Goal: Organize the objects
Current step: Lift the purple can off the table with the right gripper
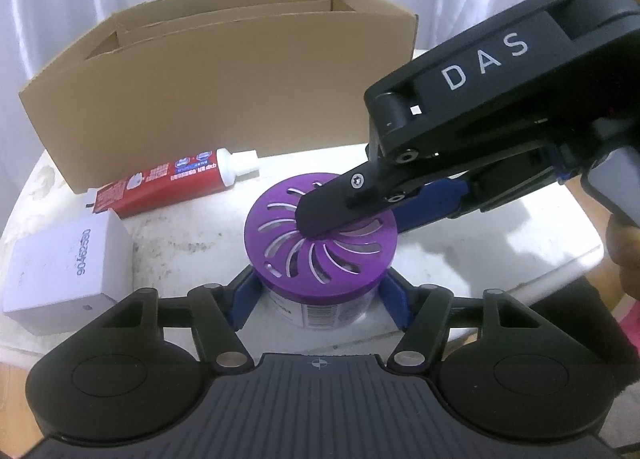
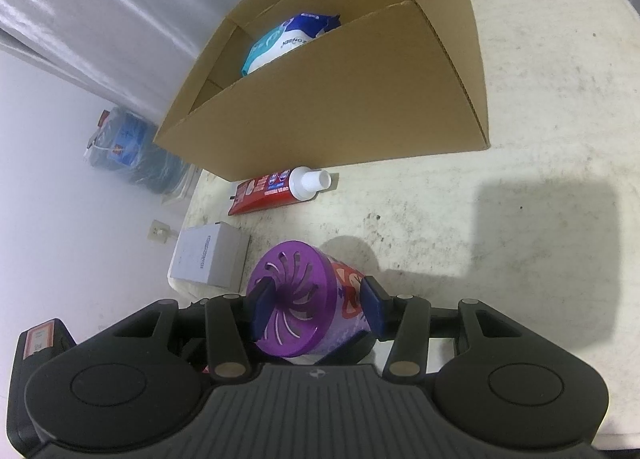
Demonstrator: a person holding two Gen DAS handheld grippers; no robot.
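both jaws clamp purple-lidded, slotted air freshener.

The air freshener had a purple lid cut with swirling slots over a white, barcoded body. The toothpaste tube was red with a white cap. The small box was white, the cardboard box plain brown, the surface mottled cream.

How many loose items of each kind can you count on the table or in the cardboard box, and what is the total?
Purple-lidded air freshener tub: 1
Red toothpaste tube: 1
Small white box: 1
Blue-and-white soft packet, inside the cardboard box: 1
Total: 4
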